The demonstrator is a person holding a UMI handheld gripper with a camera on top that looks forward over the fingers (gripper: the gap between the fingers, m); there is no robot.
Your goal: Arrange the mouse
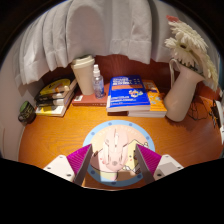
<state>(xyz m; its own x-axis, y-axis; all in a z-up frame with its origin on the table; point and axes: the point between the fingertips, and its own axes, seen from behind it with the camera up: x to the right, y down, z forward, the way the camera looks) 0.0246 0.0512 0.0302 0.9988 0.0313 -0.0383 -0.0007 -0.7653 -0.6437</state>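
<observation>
- Claw (113, 165) is clenched on the mouse (112, 157): both purple pads (80, 160) press its sides. The mouse is pale with a pinkish pattern and sits between the fingers, over a round light-blue mat (100, 133) on the wooden bench (50, 135).
- Beyond the mat, toward the back: a blue book (132, 97) lying flat on another book, a clear bottle (98, 82) and a pale cup (84, 75) standing just beside each other.
- To the left of these: a low stack of books or boxes (56, 95); their labels are too small to read.
- To the right: a tall pale vase (182, 92) with dried flowers (190, 42), near the blue book.
- White curtain (80, 30) hangs behind the bench.
- Open bench surface lies left and right of the mat; the back row stands well apart from the claw.
- Underside of the mouse and the near part of the mat are hidden by the fingers; whether the mouse touches the mat cannot be told.
</observation>
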